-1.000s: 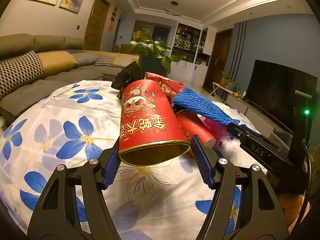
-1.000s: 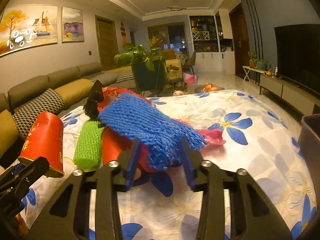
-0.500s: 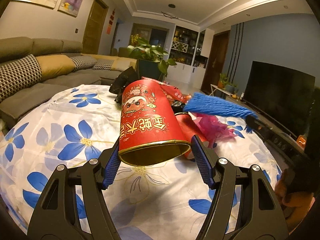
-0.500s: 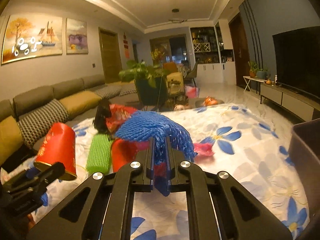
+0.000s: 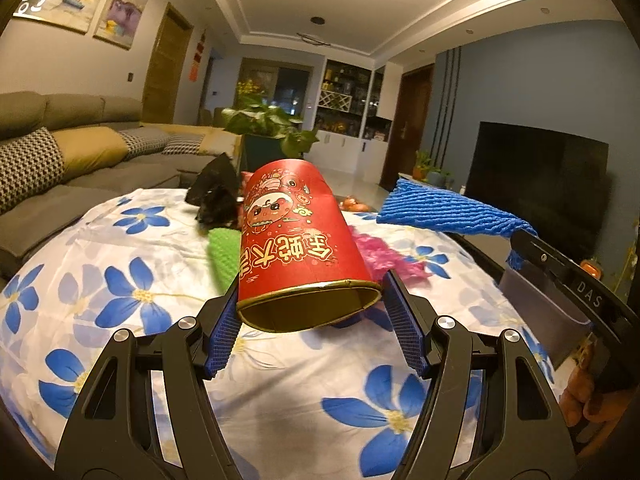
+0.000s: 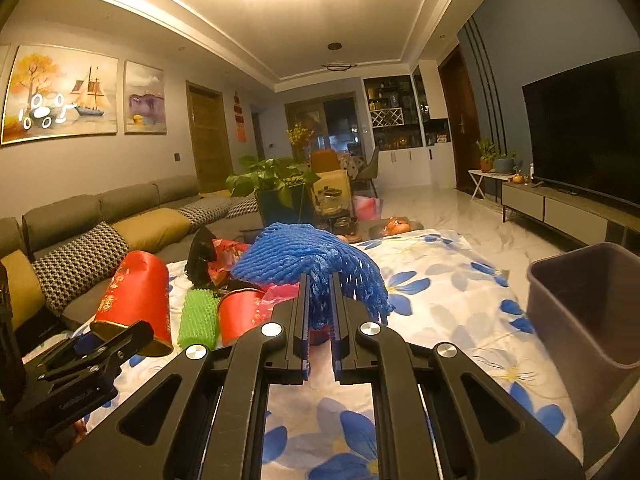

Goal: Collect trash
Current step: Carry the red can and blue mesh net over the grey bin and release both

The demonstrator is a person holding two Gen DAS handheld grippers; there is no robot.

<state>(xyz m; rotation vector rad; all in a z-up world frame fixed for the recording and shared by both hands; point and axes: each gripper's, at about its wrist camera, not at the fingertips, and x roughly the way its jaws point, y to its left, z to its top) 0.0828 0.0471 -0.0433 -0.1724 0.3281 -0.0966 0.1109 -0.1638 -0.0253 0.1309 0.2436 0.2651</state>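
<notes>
- Left wrist view: my left claw (image 5: 310, 320) is gripping the red paper cup (image 5: 298, 240) by its gold-rimmed open end, both blue pads pressing its sides, and the cup is hanging clear above the flowered table (image 5: 120, 280).
- Past the cup, a green foam net (image 5: 222, 248), a pink scrap (image 5: 384, 256) and a black crumpled bag (image 5: 214, 196) are lying on the cloth.
- At the right edge, my right claw is carrying the blue foam net (image 5: 448, 212) in the air.
- Right wrist view: my right claw (image 6: 318, 312), having just been closing, is now clenching the blue foam net (image 6: 304, 260), which is drooping over the jaws.
- A second red cup (image 6: 240, 312) is lying beside the green net (image 6: 198, 318).
- A dark bin (image 6: 588, 304) is standing at the table's right side.
</notes>
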